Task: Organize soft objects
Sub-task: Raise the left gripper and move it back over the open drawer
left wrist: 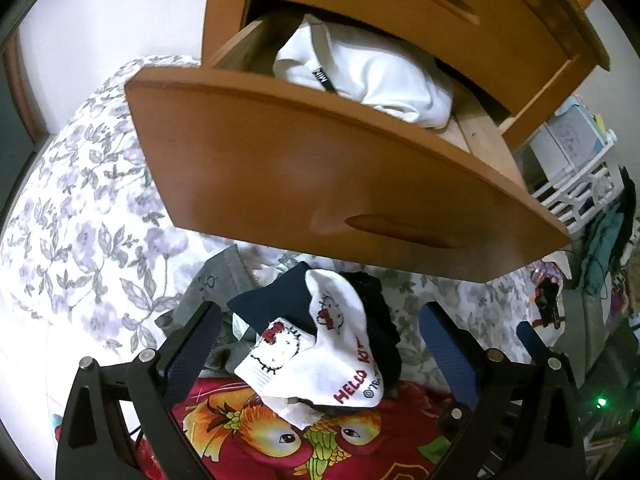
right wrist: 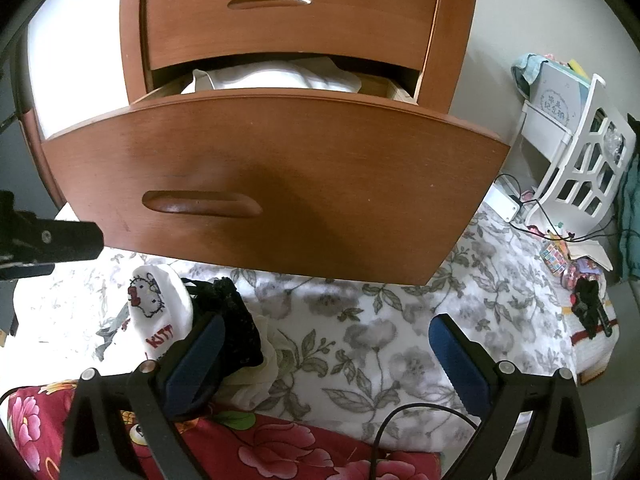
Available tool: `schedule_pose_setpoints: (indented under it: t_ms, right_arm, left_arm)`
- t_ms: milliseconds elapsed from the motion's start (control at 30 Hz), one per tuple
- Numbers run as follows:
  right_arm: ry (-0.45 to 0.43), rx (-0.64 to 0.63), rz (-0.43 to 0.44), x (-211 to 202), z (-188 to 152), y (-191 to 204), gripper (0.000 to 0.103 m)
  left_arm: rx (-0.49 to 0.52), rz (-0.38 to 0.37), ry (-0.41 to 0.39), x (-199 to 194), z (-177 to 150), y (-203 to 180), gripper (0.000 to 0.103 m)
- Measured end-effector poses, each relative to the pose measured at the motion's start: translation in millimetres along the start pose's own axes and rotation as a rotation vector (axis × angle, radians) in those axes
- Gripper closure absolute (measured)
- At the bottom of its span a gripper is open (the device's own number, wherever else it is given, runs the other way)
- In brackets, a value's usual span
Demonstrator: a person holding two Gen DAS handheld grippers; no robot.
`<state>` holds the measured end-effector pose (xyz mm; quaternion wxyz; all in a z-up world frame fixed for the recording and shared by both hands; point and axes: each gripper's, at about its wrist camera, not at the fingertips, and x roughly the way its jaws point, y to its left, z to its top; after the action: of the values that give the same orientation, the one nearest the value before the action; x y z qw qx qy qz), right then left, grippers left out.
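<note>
Between the spread fingers of the left gripper point(left wrist: 320, 344) lies the white Hello Kitty sock point(left wrist: 320, 356), its long axis running from near-left toward far-right over a dark navy garment point(left wrist: 272, 300) and a black lacy piece point(left wrist: 380, 320); the jaws stand wide and grip nothing. Further right, the right gripper point(right wrist: 328, 360) also stands wide and empty, over bare floral bedding point(right wrist: 380, 320), with the pile just off its left finger. Beyond both, on the far side, the open drawer point(left wrist: 320, 176) already holds a folded white garment point(left wrist: 372, 76). The left hand looks the nearer for a pick.
</note>
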<state>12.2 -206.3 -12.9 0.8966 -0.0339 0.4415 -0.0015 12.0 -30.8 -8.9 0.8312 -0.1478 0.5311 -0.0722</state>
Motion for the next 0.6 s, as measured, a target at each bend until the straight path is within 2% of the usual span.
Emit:
schedule_pose_setpoints:
  t_ms: [233, 467, 600]
  right_arm:
    - [0.001, 0.006, 0.006, 1, 0, -1, 0.000]
    - [0.005, 0.007, 0.010, 2, 0, -2, 0.000]
    - [0.006, 0.013, 0.015, 3, -1, -2, 0.000]
  left_arm:
    - [0.058, -0.038, -0.061, -26, 8, -9, 0.004]
    - [0.088, -0.041, -0.162, -60, 22, -13, 0.004]
    - [0.114, -0.015, -0.211, -75, 36, -15, 0.004]
